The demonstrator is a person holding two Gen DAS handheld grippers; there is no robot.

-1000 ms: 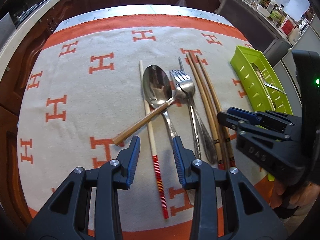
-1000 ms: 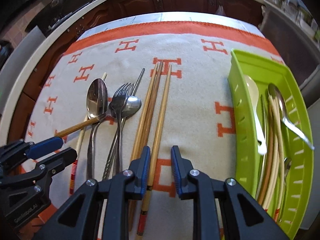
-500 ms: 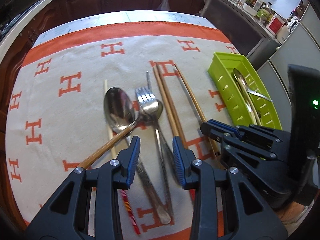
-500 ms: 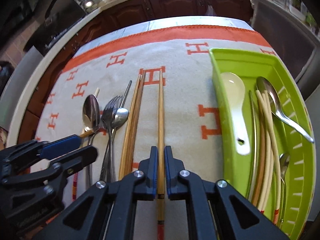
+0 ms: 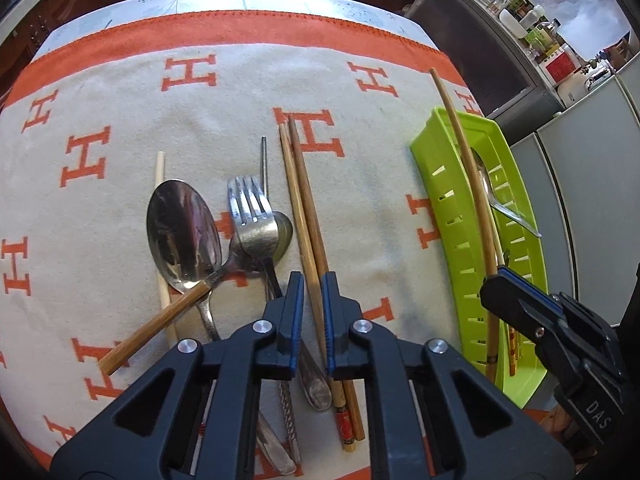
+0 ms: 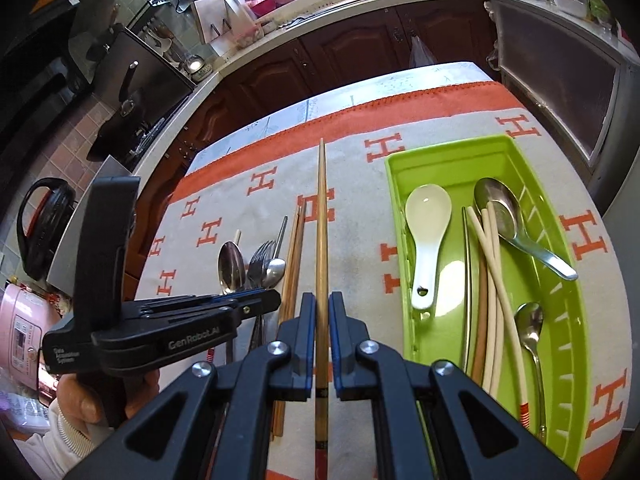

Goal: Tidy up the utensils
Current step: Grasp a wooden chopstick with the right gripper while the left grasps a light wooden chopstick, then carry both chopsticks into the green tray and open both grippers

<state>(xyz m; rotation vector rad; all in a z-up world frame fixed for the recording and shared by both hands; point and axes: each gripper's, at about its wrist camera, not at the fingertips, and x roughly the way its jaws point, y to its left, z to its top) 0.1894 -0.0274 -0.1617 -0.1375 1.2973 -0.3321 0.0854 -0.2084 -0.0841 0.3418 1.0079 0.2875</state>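
My right gripper [image 6: 319, 320] is shut on one brown chopstick [image 6: 321, 220] and holds it in the air. In the left wrist view that chopstick [image 5: 464, 152] hangs over the green tray [image 5: 448, 216]. My left gripper [image 5: 312, 304] is low over the cloth, its jaws narrowed onto a pair of brown chopsticks [image 5: 302, 200]; one stick runs between the fingers. Left of them lie a fork [image 5: 252, 216], a large steel spoon [image 5: 182, 232], a wooden-handled spoon [image 5: 160, 320], a cream chopstick [image 5: 160, 168] and a steel chopstick [image 5: 263, 160].
The green tray [image 6: 440, 146] holds a white ceramic spoon [image 6: 426, 220], steel spoons [image 6: 504, 216] and cream chopsticks [image 6: 494, 280]. A hand [image 6: 88, 396] grips the left tool. Dark cabinets [image 6: 360, 52] stand beyond the table's far edge; a pink cooker [image 6: 20, 332] sits at the left.
The right gripper has lifted its chopstick off the cloth and swung it toward the tray. The left gripper moved right over the brown pair and went from open to closed.
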